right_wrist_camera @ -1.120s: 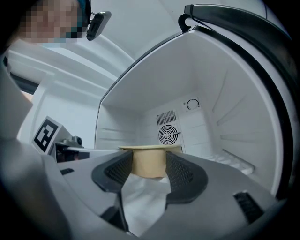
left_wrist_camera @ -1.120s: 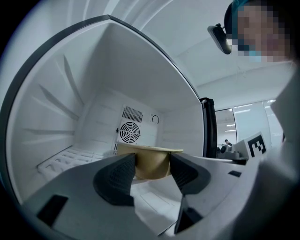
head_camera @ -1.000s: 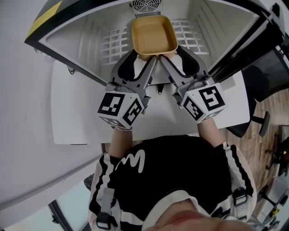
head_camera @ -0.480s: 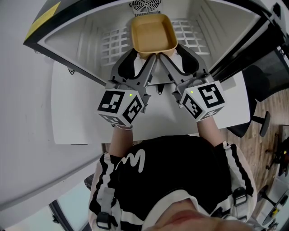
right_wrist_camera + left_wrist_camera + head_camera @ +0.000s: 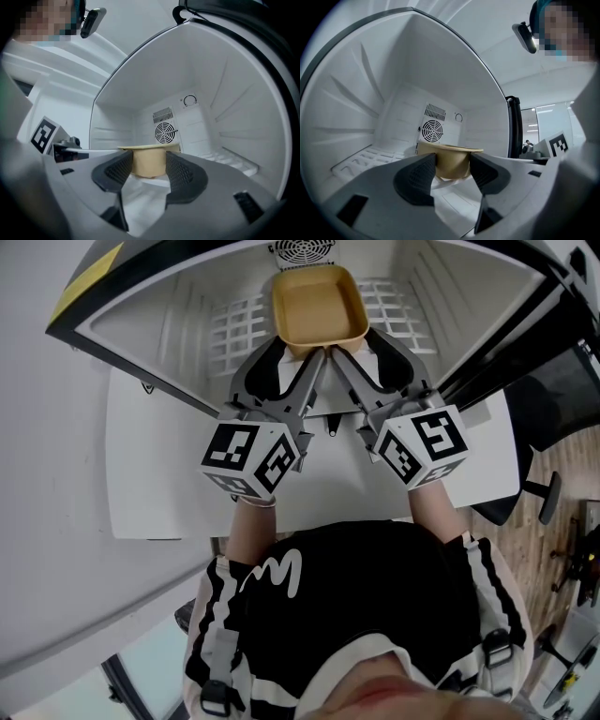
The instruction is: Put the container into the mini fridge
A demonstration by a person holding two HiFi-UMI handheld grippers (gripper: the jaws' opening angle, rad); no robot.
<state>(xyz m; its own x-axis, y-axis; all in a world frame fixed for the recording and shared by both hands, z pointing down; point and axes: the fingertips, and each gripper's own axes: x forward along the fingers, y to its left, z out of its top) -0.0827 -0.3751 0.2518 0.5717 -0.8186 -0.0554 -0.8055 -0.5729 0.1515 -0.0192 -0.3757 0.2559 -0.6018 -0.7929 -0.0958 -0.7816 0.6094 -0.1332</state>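
Note:
A tan square container (image 5: 319,306) hangs just inside the open white mini fridge (image 5: 169,329), above its wire shelf (image 5: 234,329). In the head view both grippers meet at the container's near edge. My left gripper (image 5: 302,352) is shut on its near left corner and my right gripper (image 5: 352,348) on its near right corner. In the left gripper view the container (image 5: 452,161) fills the gap of the left gripper (image 5: 453,171). The right gripper view shows the container (image 5: 149,161) the same way in the right gripper (image 5: 149,169). The container's underside is hidden.
A round fan grille (image 5: 302,251) sits on the fridge's back wall behind the container. The fridge stands on a white table (image 5: 169,484). Its dark door (image 5: 506,343) stands open at the right, with an office chair (image 5: 544,418) beyond it.
Both grippers and the container have shifted slightly deeper into the fridge, toward the fan grille. The grips have not changed.

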